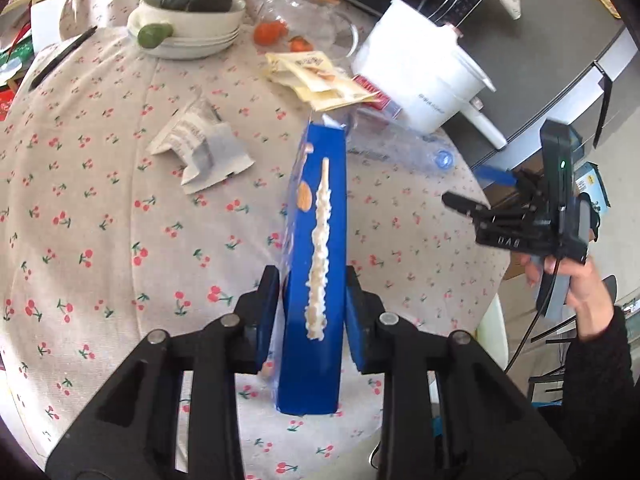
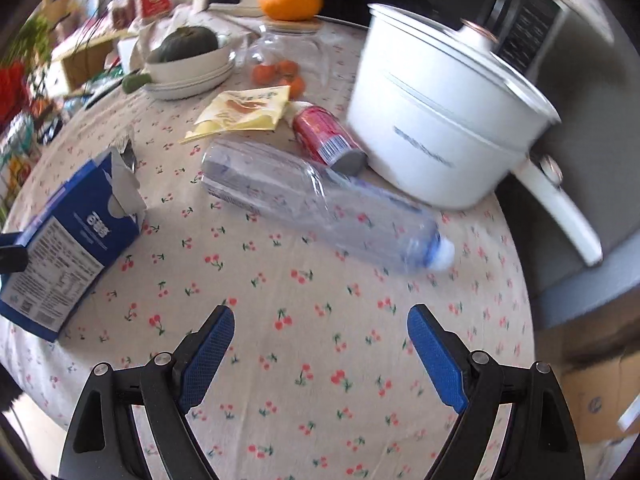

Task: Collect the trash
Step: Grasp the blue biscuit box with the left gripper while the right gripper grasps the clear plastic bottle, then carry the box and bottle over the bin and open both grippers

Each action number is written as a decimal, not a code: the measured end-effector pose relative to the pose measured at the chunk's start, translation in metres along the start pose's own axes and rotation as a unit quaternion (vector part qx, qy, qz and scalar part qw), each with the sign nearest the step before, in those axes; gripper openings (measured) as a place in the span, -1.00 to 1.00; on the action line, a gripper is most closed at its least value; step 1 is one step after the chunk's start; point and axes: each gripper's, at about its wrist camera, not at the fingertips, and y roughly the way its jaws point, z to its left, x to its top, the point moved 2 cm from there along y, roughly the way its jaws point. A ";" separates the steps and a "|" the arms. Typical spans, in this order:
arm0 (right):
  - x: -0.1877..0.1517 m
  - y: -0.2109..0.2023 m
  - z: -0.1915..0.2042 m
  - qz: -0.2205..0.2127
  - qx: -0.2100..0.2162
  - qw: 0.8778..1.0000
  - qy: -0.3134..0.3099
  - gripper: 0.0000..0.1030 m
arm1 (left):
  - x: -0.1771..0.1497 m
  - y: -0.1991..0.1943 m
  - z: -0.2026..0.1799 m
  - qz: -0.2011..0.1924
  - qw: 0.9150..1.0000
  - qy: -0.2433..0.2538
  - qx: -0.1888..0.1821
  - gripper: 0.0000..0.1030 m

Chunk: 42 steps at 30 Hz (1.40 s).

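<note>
Flattened blue carton (image 1: 316, 264) between ribbed pads (image 1: 267, 316)

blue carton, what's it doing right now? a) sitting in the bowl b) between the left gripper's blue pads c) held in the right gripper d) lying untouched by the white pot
b: the blue carton stands between the left gripper's blue pads, which press its sides, while the right gripper is open over bare tablecloth.
</note>
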 end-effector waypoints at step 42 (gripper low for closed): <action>-0.074 0.004 -0.014 0.118 0.110 0.972 0.168 0.27 | -0.030 0.021 -0.030 0.015 0.986 0.091 0.136 0.79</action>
